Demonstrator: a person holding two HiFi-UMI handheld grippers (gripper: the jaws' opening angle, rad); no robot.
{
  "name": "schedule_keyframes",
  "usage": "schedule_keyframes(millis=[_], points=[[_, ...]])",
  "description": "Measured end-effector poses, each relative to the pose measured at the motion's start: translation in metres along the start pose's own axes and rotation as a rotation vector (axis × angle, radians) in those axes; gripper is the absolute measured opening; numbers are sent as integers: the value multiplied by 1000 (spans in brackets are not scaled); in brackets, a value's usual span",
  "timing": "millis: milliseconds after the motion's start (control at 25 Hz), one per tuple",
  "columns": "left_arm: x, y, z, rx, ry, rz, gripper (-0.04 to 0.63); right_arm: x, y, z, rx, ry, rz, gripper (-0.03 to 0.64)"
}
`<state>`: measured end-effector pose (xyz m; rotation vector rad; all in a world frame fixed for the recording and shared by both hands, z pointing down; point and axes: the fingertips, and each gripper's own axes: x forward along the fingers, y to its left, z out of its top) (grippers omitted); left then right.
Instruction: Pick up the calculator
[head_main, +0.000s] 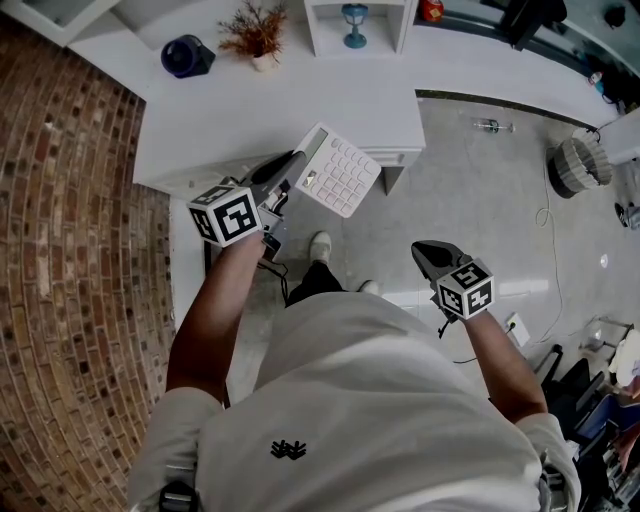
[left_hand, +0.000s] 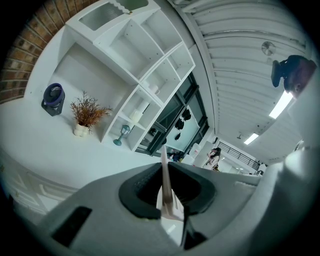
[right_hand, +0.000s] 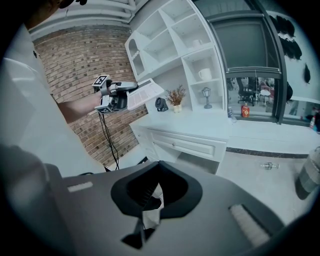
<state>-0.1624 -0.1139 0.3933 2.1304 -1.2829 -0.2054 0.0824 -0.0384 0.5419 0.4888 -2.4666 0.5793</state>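
Note:
The white calculator (head_main: 340, 172) with rows of pale keys hangs tilted in the air over the front edge of the white desk (head_main: 200, 110). My left gripper (head_main: 295, 170) is shut on its near-left edge. In the left gripper view the calculator (left_hand: 164, 182) shows edge-on as a thin white blade between the dark pads (left_hand: 137, 197). From the right gripper view the calculator (right_hand: 146, 92) looks like a flat sheet held out by the left gripper (right_hand: 131, 93). My right gripper (head_main: 432, 256) hangs lower right over the floor, jaws together, nothing in them.
On the desk stand a dark blue fan (head_main: 186, 56), a vase of dried twigs (head_main: 256, 34) and a white shelf unit with a small blue lamp (head_main: 354, 24). A brick wall (head_main: 60, 250) runs along the left. A bottle (head_main: 492, 125) lies on the floor near a ribbed bin (head_main: 580, 165).

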Motion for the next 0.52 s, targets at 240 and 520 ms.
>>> schedule_keyframes(millis=[240,520], points=[[9,6,3,-4,6,-3,51,6,-5,2,3,7,5,11],[22,18,9,-11,12,-6,51,13,-17,10,6,9,-3,11]])
